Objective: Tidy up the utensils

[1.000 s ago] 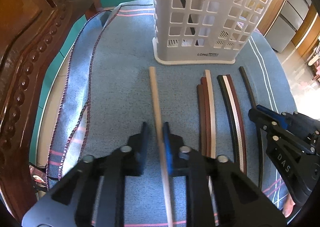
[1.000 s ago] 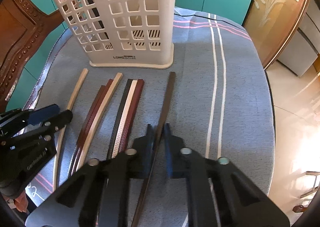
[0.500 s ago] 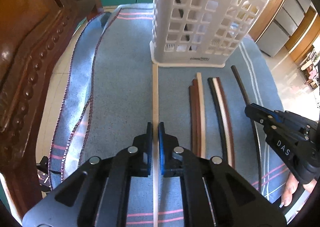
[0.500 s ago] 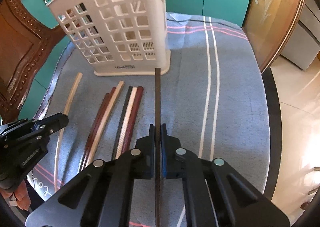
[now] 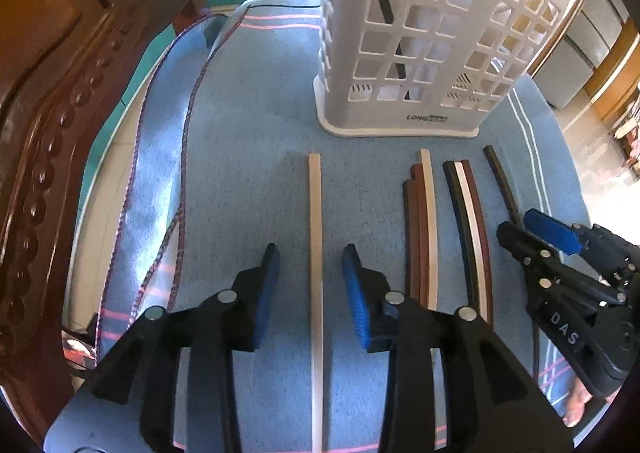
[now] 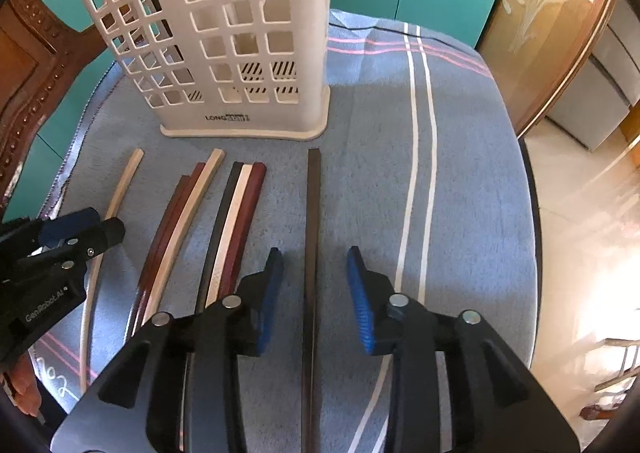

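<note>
While both grippers gape — pale chopstick [image 5: 315, 233], dark chopstick [image 6: 311, 237] lie flat.

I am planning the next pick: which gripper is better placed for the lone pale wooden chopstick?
Left. The open left gripper straddles the pale wooden chopstick; the right gripper straddles the black chopstick.

We see a round table w/ a blue cloth [image 6: 472, 189] over it, white stripes at frame right, pink stripes at the far end. Upper centre: white lattice basket [image 6: 224, 41] standing upright on the cloth. Below it, chopsticks lie flat, side by side: pale single stick [image 5: 315, 237] centre of left view, brown/cream trio [image 5: 420, 229], black/cream/maroon trio [image 5: 468, 229], dark single stick [image 6: 312, 237] centre of right view. Groups sit apart, none touching the basket.
</note>
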Motion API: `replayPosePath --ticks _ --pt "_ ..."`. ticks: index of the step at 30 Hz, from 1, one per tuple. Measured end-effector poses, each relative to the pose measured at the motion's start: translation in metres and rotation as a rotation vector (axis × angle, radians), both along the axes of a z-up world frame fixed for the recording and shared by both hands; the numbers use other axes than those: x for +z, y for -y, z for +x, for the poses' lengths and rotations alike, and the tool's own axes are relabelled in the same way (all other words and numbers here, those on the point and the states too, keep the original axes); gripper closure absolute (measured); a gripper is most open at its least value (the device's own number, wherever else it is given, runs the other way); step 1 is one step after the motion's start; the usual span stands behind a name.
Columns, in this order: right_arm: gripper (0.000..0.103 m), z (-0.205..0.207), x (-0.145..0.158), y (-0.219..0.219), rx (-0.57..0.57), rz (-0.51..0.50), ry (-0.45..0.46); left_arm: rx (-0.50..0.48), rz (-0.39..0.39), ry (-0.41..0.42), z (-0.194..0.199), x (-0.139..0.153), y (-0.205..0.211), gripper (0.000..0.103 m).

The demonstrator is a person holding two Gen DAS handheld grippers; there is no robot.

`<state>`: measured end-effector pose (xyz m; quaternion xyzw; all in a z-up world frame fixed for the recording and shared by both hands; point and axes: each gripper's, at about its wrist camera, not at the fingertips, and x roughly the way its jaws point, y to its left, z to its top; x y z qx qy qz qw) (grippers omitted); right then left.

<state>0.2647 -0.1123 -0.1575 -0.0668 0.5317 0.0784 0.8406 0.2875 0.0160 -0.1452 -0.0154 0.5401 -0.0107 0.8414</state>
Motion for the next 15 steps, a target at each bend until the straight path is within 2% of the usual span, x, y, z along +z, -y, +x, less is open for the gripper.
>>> replayPosePath --ticks 1,3,4,8,11,15 --pt "0.070 0.000 0.000 0.000 0.005 0.005 -0.002 -0.003 0.011 0.000 0.003 0.000 0.003 0.075" --pt "0.096 0.000 0.001 -0.001 0.020 0.036 -0.005 -0.008 0.006 0.004 0.009 0.000 0.005 0.093" --pt "0.096 0.001 0.001 -0.001 0.021 0.052 -0.007 -0.006 -0.003 0.005 0.010 0.000 0.006 0.096" --pt "0.097 0.006 0.012 0.006 -0.002 0.107 0.013 0.020 -0.044 0.052 0.002 0.012 -0.009 0.096" --pt "0.097 0.000 0.038 0.017 -0.005 0.176 0.053 0.013 -0.093 0.128 -0.011 0.043 -0.016 0.096" --pt "0.097 -0.023 0.091 0.032 0.044 0.301 0.143 -0.026 -0.152 0.251 -0.039 0.091 -0.019 0.096"
